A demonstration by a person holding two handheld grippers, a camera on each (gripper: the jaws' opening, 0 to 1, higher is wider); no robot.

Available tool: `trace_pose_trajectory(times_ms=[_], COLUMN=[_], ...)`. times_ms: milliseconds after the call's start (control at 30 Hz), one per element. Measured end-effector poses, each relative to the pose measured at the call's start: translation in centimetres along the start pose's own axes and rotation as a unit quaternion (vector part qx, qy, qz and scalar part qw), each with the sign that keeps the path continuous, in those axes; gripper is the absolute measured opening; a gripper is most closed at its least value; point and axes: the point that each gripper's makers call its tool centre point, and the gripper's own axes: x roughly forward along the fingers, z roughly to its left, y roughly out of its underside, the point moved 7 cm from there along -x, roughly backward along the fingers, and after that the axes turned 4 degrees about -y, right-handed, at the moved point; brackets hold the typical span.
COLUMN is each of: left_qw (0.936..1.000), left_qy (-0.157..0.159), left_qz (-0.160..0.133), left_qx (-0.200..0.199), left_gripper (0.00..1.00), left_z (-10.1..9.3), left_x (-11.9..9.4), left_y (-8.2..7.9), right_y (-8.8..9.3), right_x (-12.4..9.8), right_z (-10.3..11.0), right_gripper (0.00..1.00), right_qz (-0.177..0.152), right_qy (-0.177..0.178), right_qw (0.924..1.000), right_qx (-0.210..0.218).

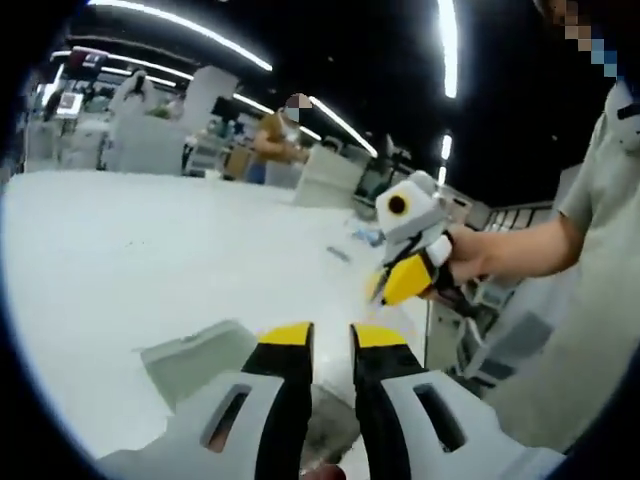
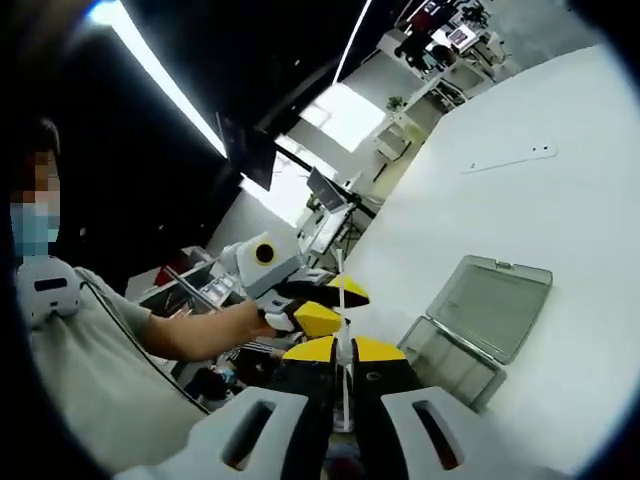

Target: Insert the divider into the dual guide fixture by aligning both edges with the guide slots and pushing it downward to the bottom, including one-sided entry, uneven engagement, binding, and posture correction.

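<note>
A large open-plan workshop or lab hall is shown. A dark ceiling (image 1: 330,50) is crossed by long strip lights (image 1: 190,35). A broad white worktable (image 1: 150,260) is seen in front, and behind it rows of white workstations (image 1: 150,130) with screens (image 2: 455,35) are set out. Another person (image 1: 275,140) is seen at a distant bench.

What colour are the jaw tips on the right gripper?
Yellow tips on black jaws, clearest in the right gripper view, where the right gripper pinches a thin clear divider.
</note>
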Motion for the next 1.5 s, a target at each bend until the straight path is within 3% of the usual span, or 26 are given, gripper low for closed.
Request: trace_pose_trajectory(times_ms=[67,100,200,300,367,500,700,900,1000,1033,1133,1167,1233,1333,1400,1500], left_qw=[0.9997,0.9996,0.9970,0.9949,0.9950,0.9941,0.9932,0.9926,0.9928,0.9927,0.9932,0.9932,0.9934,0.9934,0.9934,0.9934], left_qy=[-0.017,-0.020,-0.057,-0.073,-0.073,-0.081,-0.078,-0.077,-0.075,-0.075,-0.073,-0.072,-0.071,-0.071,-0.073,-0.074], left_qz=[-0.011,-0.009,0.004,0.012,0.010,0.017,0.026,0.031,0.030,0.029,0.027,0.026,0.025,0.024,0.024,0.024], left_qx=[0.013,0.018,0.053,0.069,0.067,0.071,0.082,0.089,0.089,0.089,0.087,0.087,0.086,0.086,0.086,0.084], left_gripper=[0.12,0.12,0.11,0.12,0.11,0.11,0.10,0.10,0.09,0.09,0.09,0.09,0.08,0.08,0.08,0.08], left_z=[0.2,0.2,0.8,1.3,1.4,2.1,2.0,2.1,2.1,2.1,2.0,2.0,2.0,2.0,2.0,2.2], left_x=[-0.3,-0.5,-1.3,-1.9,-2.3,-2.9,-3.0,-3.1,-3.3,-3.3,-3.4,-3.5,-3.6,-3.7,-3.8,-4.0], left_y=[0.0,0.1,0.8,1.3,1.4,2.0,2.6,3.2,3.3,3.4,3.4,3.4,3.4,3.5,3.6,3.8], right_y=[0.3,0.5,1.1,1.5,1.5,2.2,2.4,2.2,2.2,2.5,2.4,2.8,2.9,2.9,3.0,3.0], right_x=[0.4,0.5,1.0,1.5,1.6,2.0,2.4,2.3,2.5,2.8,2.9,2.9,3.1,3.2,3.4,3.7], right_z=[-0.2,-0.5,-0.5,-0.5,-0.8,-0.5,-0.8,-1.3,-1.0,-0.6,-0.7,-0.5,-0.5,-0.7,-0.9,-0.9], right_gripper=[0.00,0.00,0.00,0.00,0.00,0.00,0.00,0.00,0.00,0.00,0.00,0.00,0.00,0.00,0.00,0.00], right_qz=[0.007,0.007,0.012,0.017,0.009,0.033,0.034,0.040,0.031,0.038,0.046,0.056,0.059,0.067,0.063,0.071], right_qy=[0.012,0.036,0.062,0.089,0.120,0.147,0.203,0.270,0.275,0.264,0.285,0.297,0.300,0.323,0.319,0.330], right_qw=[0.9999,0.9993,0.9978,0.9956,0.9920,0.9881,0.9777,0.9618,0.9606,0.9618,0.9568,0.9516,0.9503,0.9417,0.9419,0.9379], right_qx=[-0.002,0.008,0.021,0.026,0.037,0.031,0.042,0.027,0.028,0.064,0.033,0.054,0.060,0.064,0.083,0.080])
